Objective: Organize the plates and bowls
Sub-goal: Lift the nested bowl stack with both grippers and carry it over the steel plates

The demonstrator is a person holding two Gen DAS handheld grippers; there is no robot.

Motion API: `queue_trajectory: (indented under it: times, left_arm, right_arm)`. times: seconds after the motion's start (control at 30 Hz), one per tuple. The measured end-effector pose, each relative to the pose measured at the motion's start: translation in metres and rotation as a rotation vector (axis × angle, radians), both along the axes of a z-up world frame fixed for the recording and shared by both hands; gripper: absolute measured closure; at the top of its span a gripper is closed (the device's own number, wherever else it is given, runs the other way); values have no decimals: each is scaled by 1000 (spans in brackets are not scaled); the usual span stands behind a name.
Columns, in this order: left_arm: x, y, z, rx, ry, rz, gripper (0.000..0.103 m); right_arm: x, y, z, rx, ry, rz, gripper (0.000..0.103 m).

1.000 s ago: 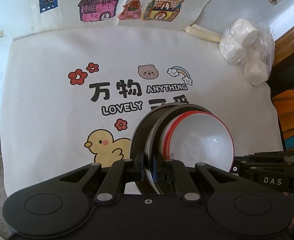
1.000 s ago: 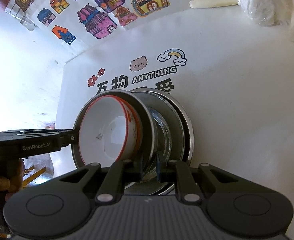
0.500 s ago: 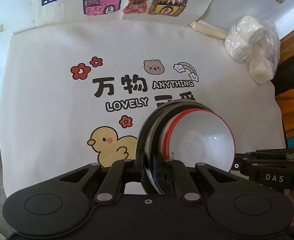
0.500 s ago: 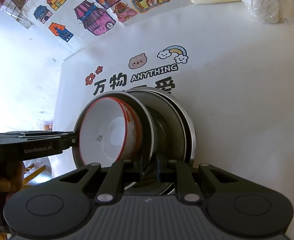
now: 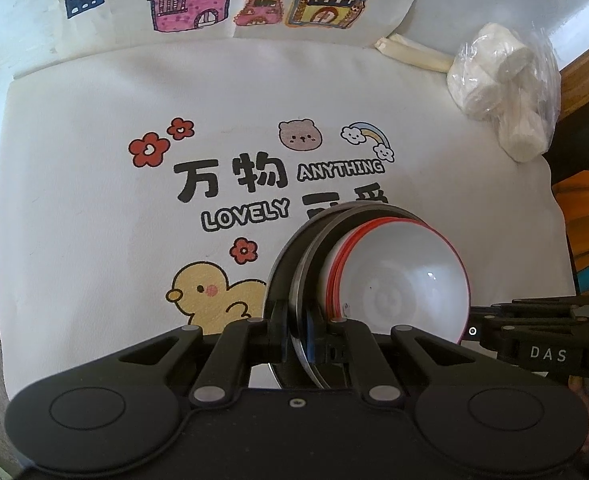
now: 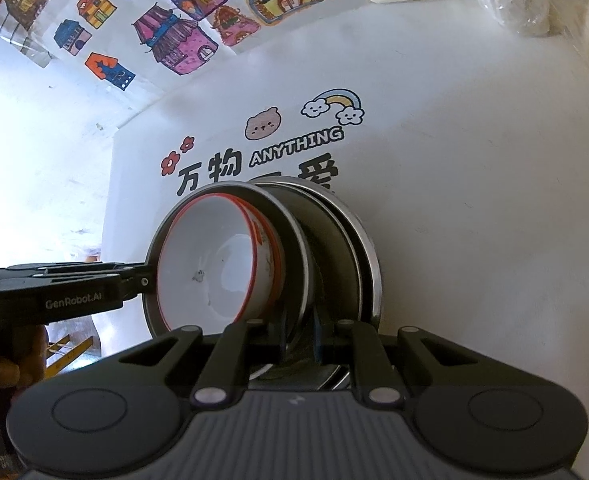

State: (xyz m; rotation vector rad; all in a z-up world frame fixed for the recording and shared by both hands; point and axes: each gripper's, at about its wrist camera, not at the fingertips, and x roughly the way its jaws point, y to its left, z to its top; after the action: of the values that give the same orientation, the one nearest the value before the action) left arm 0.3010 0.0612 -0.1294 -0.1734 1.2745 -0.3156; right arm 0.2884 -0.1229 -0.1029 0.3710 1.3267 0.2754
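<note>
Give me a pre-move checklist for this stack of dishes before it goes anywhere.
1. Left gripper shut on a metal plate rim: ok.
2. Right gripper shut on a plate rim at the opposite side: ok.
3. White bowl with red rim nested inside the plates: ok.
4. Stack level: not ok, it looks tilted in both views.
5. Stack clear of the printed cloth: cannot tell.
6. Bag of white rolls away from the stack: ok.
</note>
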Motion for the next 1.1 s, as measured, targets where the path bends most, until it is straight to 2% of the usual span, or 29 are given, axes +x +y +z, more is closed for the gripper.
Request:
queue_trajectory:
  times: [1.1]
  left_arm:
    - [4, -13, -7, 12, 8, -55, 95]
  right_arm:
    - [-3, -9, 4, -14, 7, -42, 89]
